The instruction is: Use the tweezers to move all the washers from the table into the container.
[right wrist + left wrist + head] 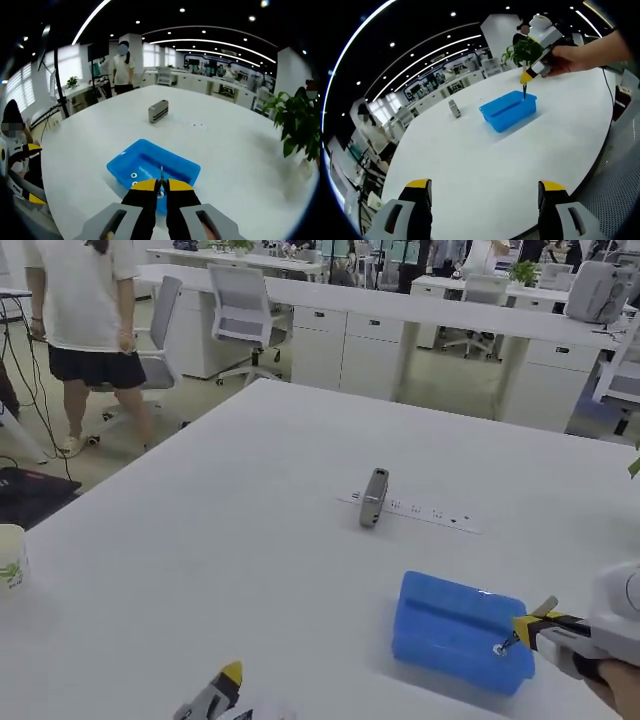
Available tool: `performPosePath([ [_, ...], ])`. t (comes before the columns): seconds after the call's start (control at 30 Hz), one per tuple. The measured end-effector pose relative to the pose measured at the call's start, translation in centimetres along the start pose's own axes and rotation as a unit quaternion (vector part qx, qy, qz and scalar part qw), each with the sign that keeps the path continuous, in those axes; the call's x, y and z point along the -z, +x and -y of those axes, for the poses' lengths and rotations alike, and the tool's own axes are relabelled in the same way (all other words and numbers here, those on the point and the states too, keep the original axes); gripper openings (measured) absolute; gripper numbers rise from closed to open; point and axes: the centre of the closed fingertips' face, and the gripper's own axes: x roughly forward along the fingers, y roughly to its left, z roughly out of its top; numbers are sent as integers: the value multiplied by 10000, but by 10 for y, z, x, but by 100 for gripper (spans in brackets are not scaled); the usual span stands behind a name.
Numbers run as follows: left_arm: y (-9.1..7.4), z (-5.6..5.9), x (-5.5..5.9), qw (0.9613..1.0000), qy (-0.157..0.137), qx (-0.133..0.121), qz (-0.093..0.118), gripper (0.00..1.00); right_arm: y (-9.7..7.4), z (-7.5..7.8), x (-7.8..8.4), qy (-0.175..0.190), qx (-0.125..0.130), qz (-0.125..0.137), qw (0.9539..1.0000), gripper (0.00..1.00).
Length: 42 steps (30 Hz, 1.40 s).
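**Near to far.** The left gripper (485, 192) hung over the bare table (470, 155), its jaws spread wide and empty. The right gripper (161, 186) was clamped on the tweezers (161, 174). Their tips pointed down into the blue container (172, 165) at its near-right corner, and two washers (134, 176) lay inside. Beyond the container, well apart from the tips, a row of small specks (437, 512) ran rightward from a grey block (373, 497); these were probably the remaining washers. The right gripper was judged the nearer to them. Whether the tips held a washer was too small to make out.
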Motion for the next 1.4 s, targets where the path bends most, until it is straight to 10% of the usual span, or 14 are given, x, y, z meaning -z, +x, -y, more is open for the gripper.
performPosePath([
  [1.4, 1, -2, 1, 10000, -25, 15, -22, 88, 23, -2, 38, 103, 93, -387, 9992, 2],
])
